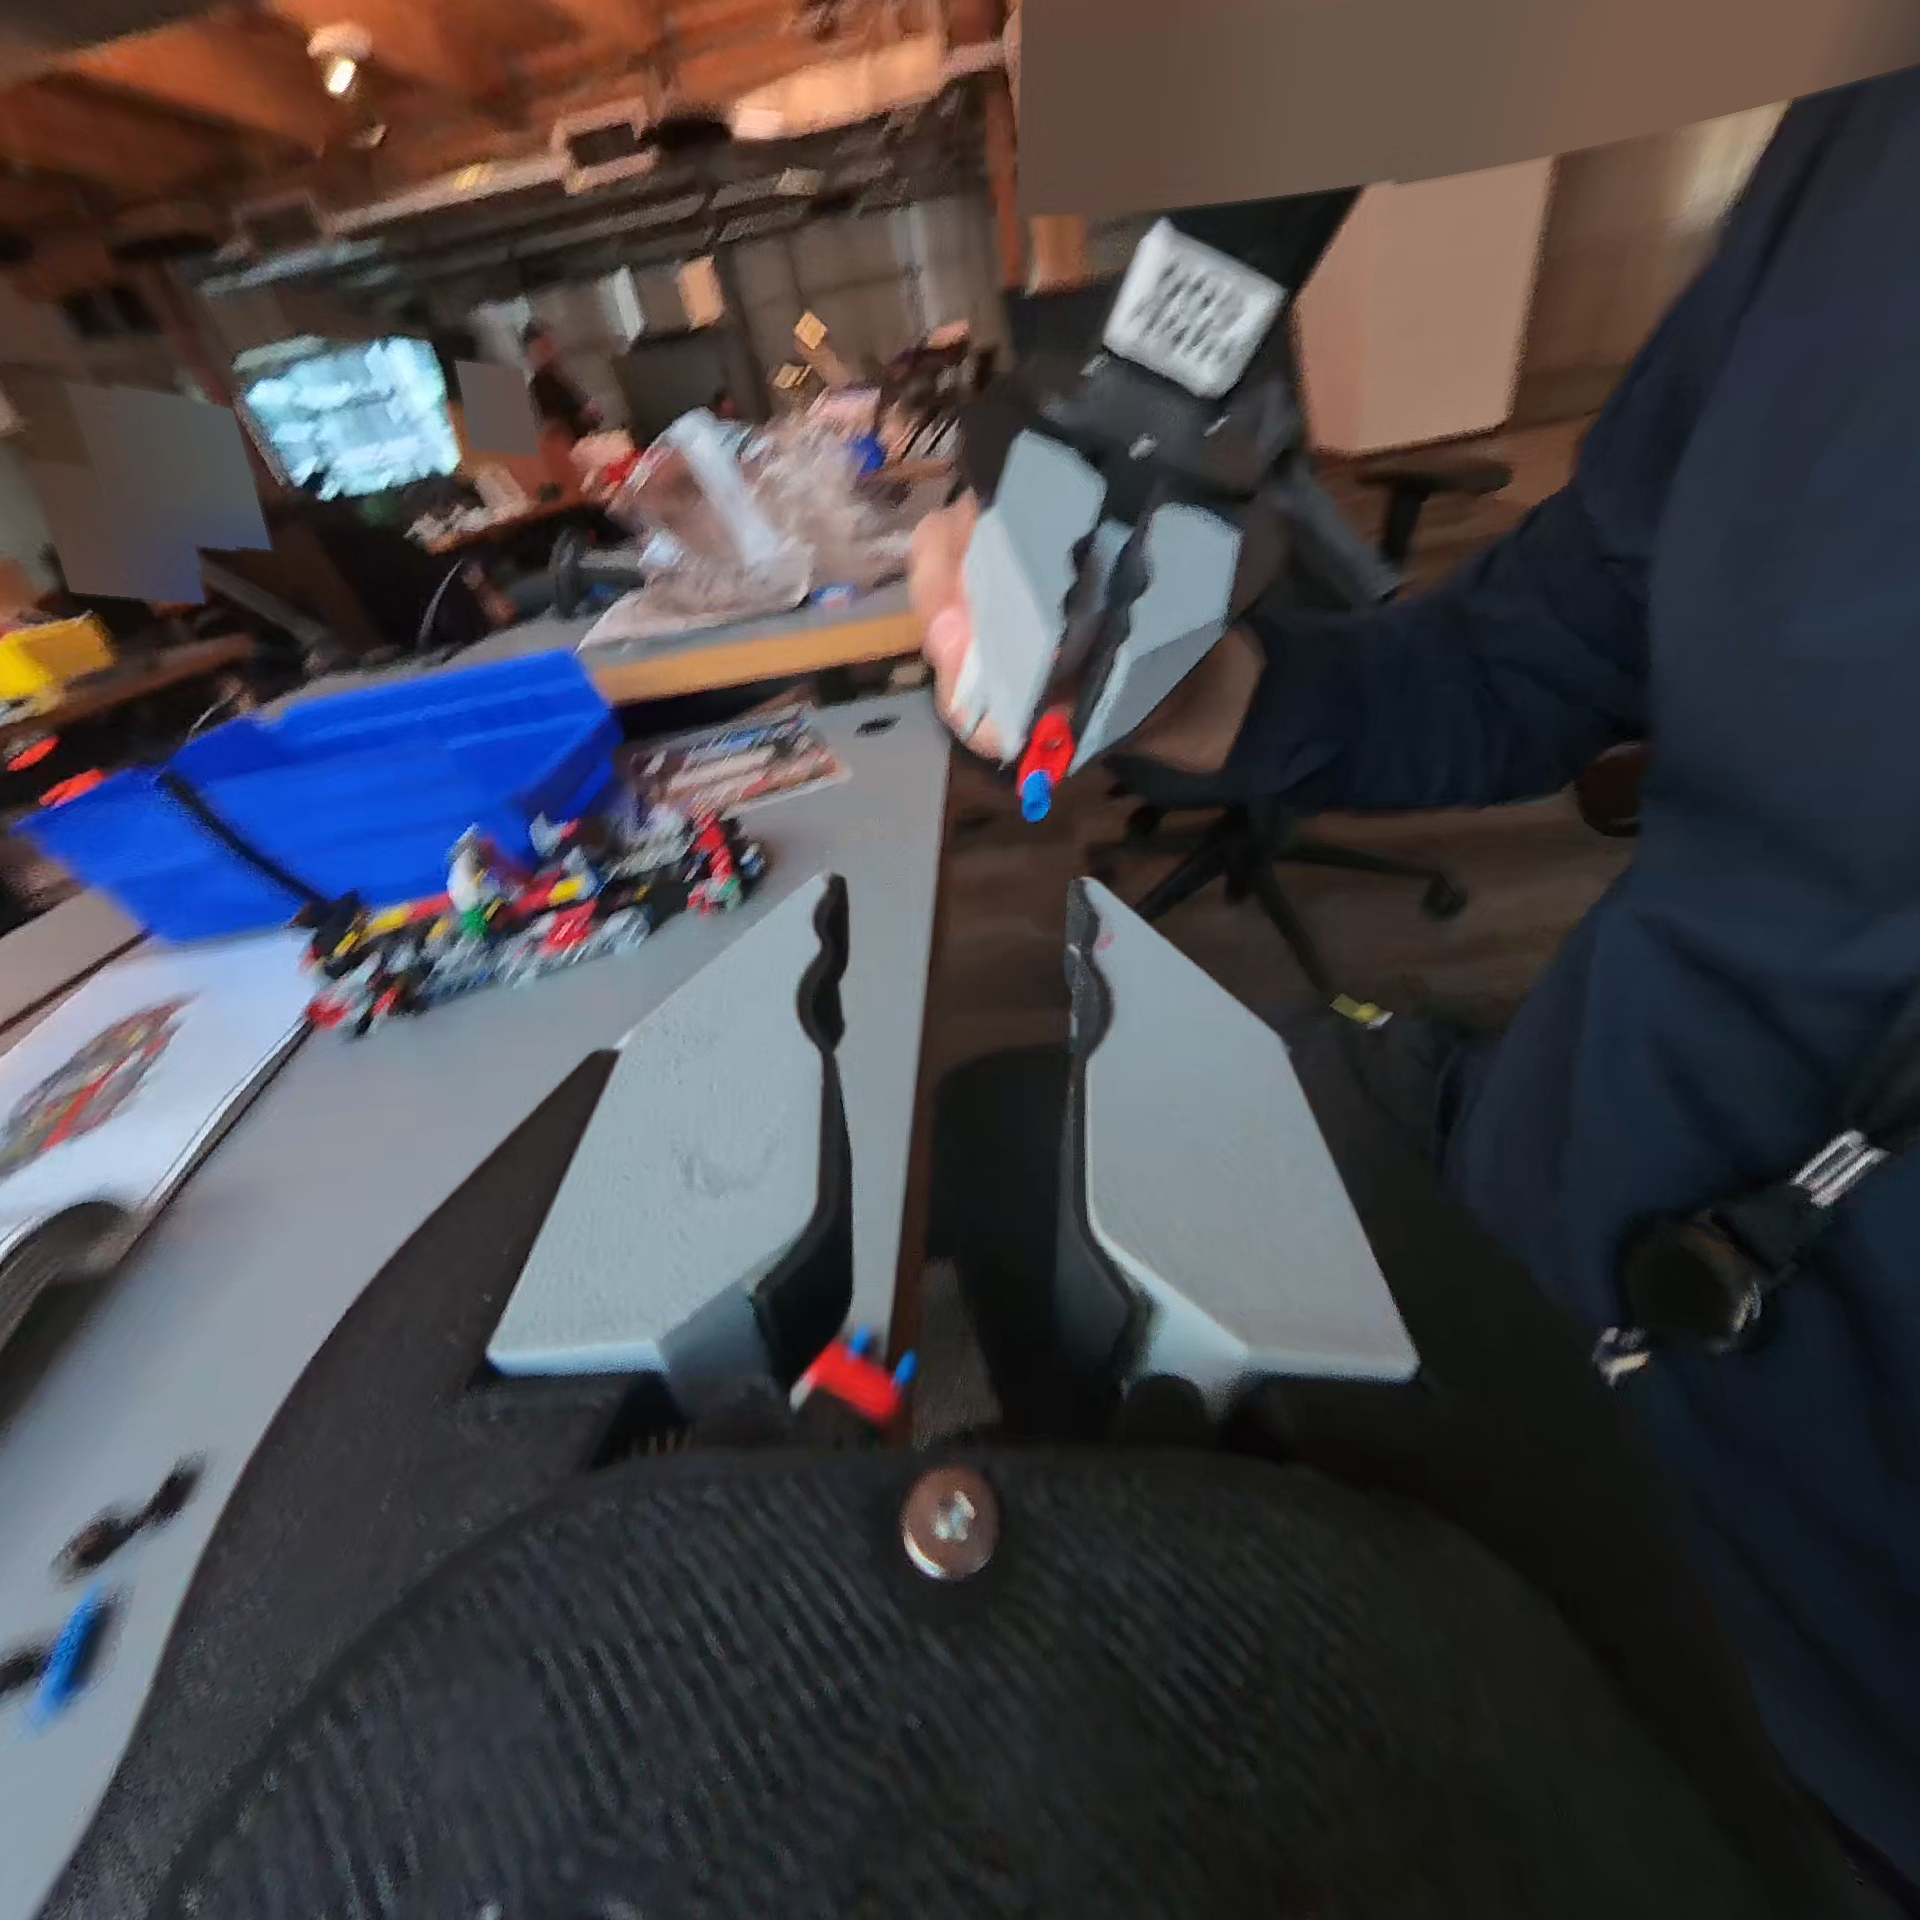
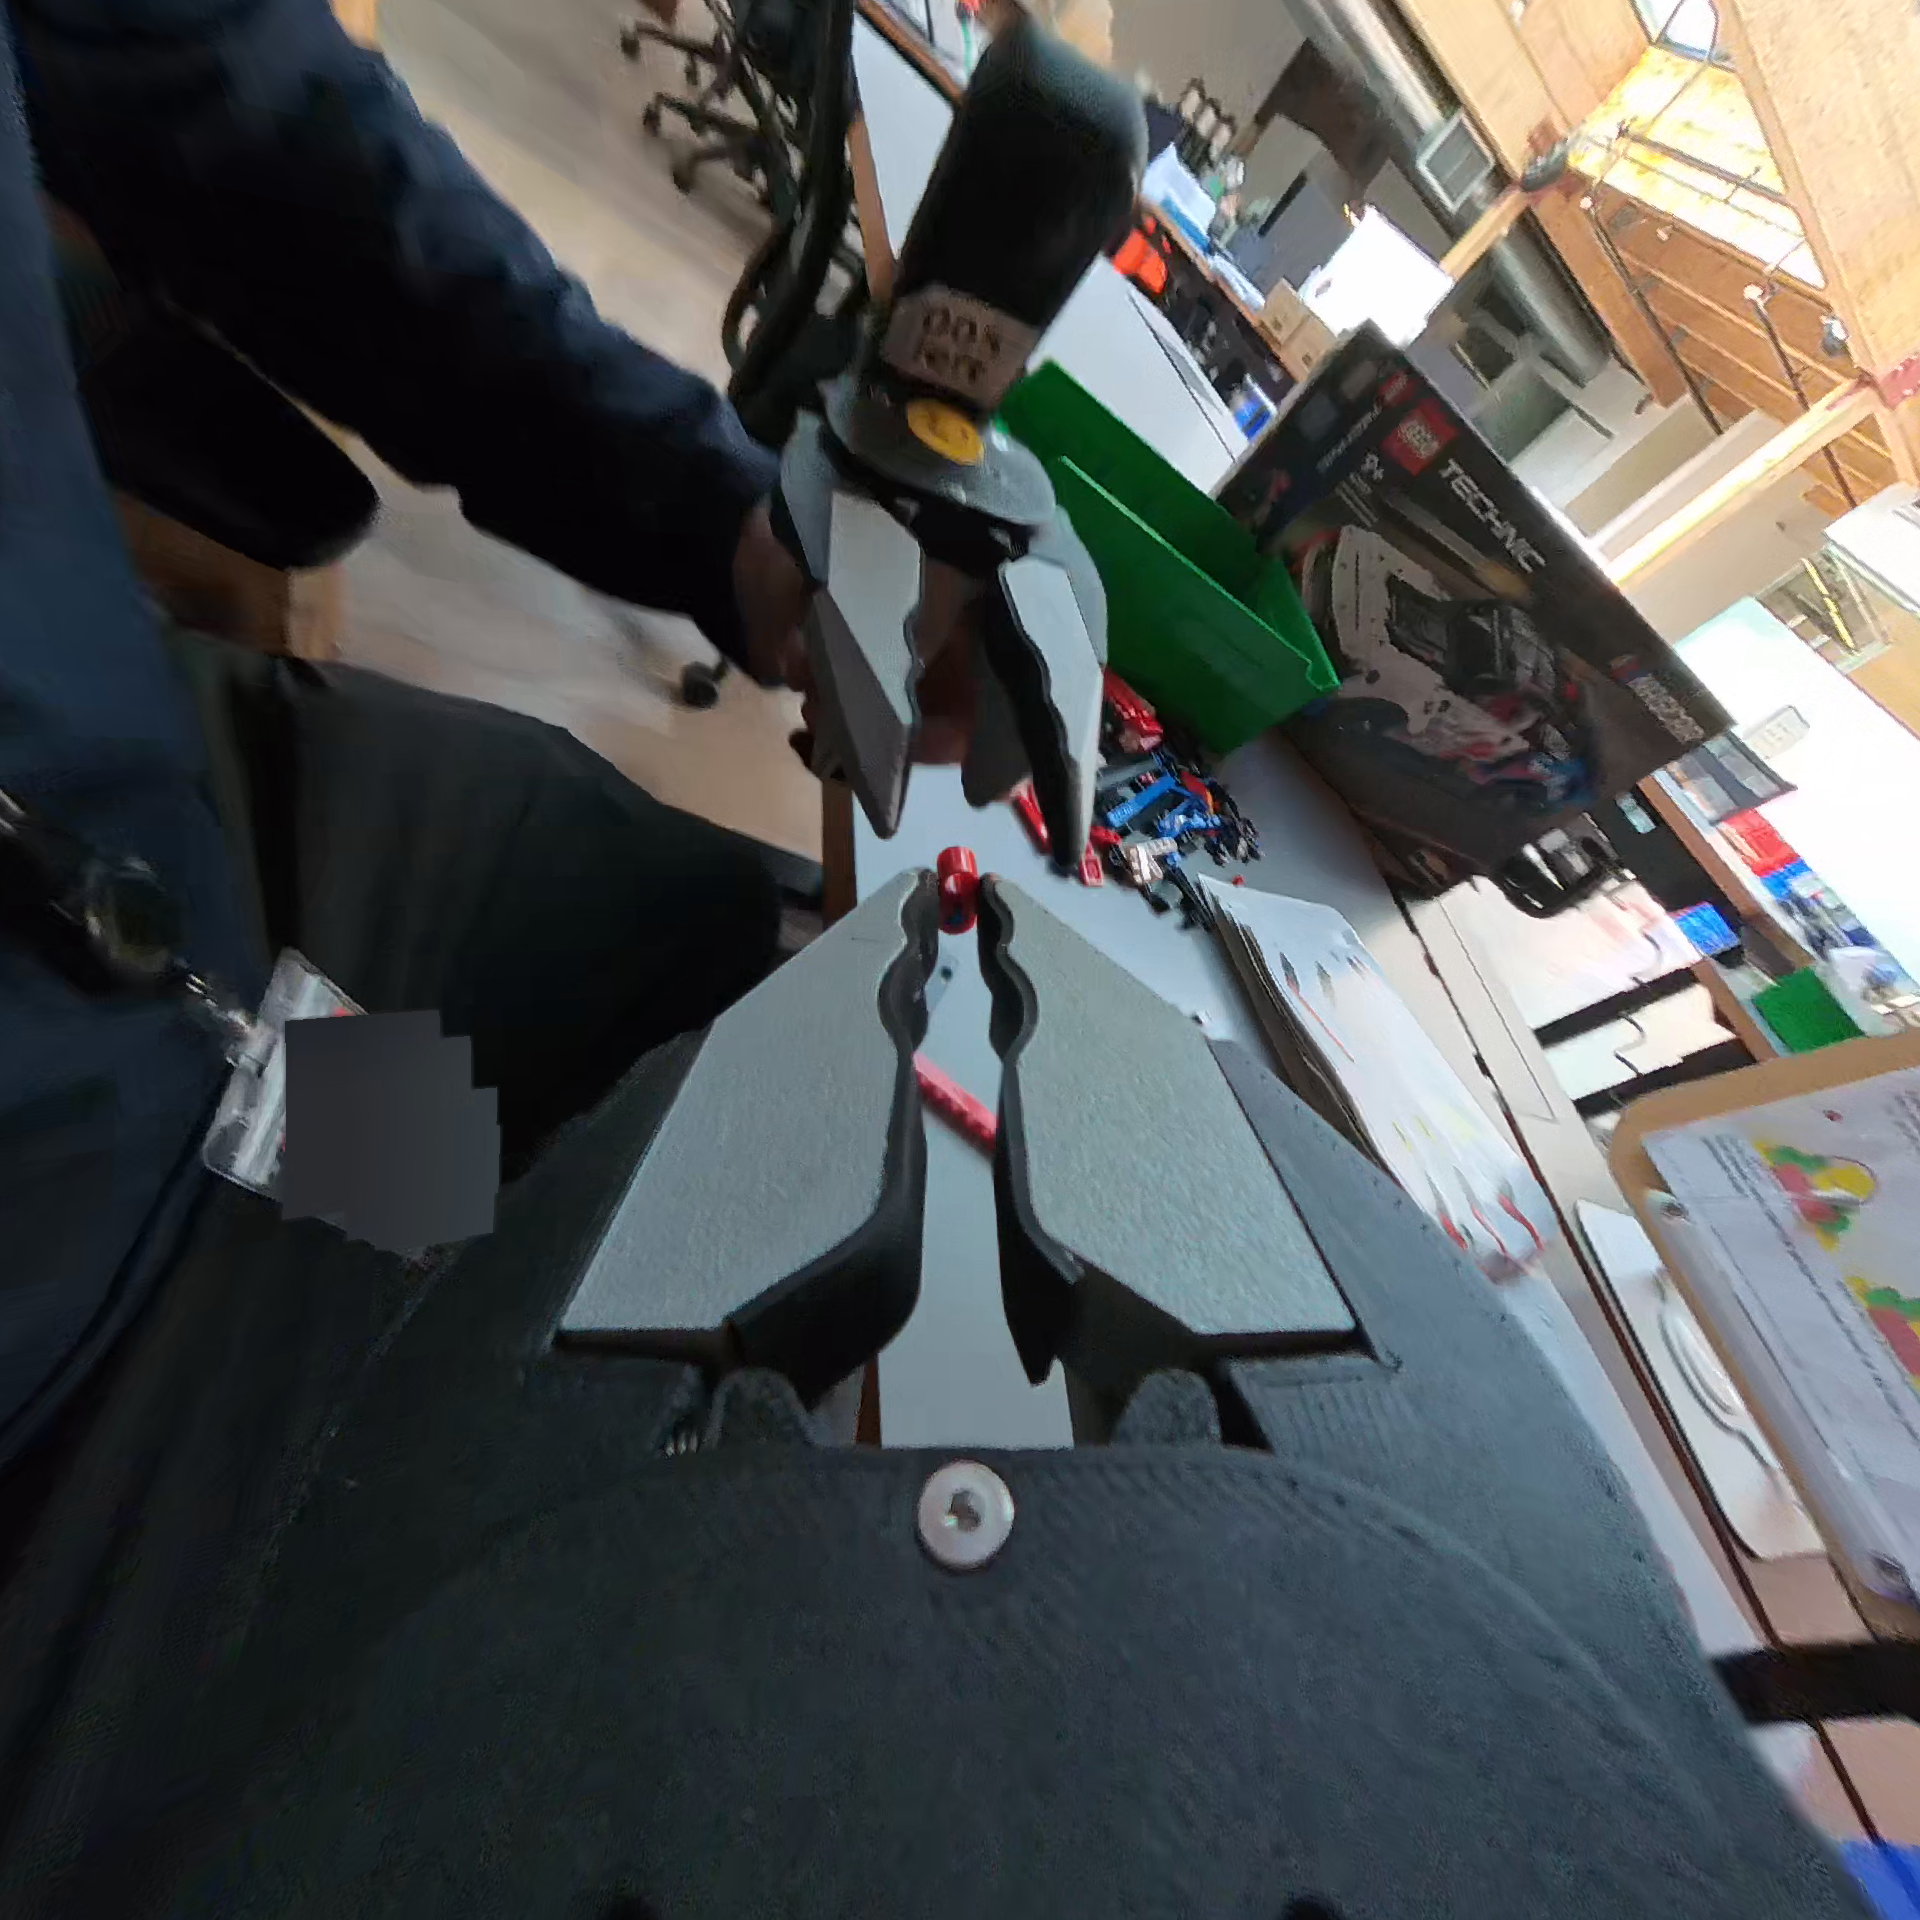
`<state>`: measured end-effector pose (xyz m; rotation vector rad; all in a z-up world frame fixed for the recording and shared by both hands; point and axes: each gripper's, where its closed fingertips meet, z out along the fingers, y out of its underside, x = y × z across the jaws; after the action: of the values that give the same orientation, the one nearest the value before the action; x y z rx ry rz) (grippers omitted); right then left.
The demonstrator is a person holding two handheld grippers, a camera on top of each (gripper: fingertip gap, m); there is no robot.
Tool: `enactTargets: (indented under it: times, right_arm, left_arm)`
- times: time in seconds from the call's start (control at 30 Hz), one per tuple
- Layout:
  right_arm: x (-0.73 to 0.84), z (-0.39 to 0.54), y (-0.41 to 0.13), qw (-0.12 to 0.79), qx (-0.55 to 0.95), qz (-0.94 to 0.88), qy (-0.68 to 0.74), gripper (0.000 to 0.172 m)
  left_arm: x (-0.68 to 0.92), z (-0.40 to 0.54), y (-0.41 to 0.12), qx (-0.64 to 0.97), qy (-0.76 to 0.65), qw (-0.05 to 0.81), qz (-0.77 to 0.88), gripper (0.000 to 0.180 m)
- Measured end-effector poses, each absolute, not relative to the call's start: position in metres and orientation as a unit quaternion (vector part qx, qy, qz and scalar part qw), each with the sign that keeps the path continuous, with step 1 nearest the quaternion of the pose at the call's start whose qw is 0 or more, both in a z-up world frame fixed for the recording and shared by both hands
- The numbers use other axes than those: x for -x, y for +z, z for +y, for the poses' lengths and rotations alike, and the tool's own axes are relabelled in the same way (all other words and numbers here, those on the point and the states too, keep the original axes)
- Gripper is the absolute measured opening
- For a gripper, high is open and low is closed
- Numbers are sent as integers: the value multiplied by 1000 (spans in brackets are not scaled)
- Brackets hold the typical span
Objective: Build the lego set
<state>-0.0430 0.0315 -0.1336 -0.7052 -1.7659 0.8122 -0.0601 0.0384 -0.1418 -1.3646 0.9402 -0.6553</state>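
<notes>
blue bin sat on grey table | toy brick pile lay beside it | green bin stood near big box

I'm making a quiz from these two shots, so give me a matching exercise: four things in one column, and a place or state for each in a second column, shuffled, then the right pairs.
Things
1. left gripper
2. right gripper
3. blue bin
4. green bin

Places or states
A. next to a big printed box
B. fingers apart, nothing between the tips
C. tipped over beside a pile of small bricks
D. tips pinching a small red piece

Pairs: 1-B, 2-D, 3-C, 4-A
</notes>
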Motion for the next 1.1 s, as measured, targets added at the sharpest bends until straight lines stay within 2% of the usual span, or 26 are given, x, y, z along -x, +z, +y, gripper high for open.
enactTargets:
  times: [0.13, 0.27, 0.37, 0.5, 0.73, 0.97, 1.07, 1.1]
  right_arm:
    - [47, 48, -172, 534, 303, -756, 228, 4]
    - [55, 61, -209, 562, 295, -760, 136, 4]
    - [60, 68, -224, 589, 265, -762, 55, 4]
    - [66, 62, -243, 589, 231, -775, 22, 4]
    - [75, 65, -256, 585, 239, -774, 32, 4]
    - [80, 54, -259, 587, 217, -779, 37, 4]
    - [79, 51, -257, 593, 212, -776, 38, 4]
    - [79, 50, -255, 595, 210, -775, 39, 4]
  left_arm:
    - [97, 46, -197, 694, -137, 559, 432, 48]
    - [109, 60, -237, 722, -35, 521, 454, 56]
    - [117, 72, -265, 729, 37, 482, 485, 55]
    - [118, 75, -290, 726, 88, 431, 528, 46]
    - [114, 73, -290, 684, 166, 437, 560, 29]
    - [106, 72, -278, 615, 263, 492, 558, 27]
    - [105, 70, -274, 580, 284, 504, 573, 11]
    - [105, 69, -275, 572, 293, 505, 577, 11]
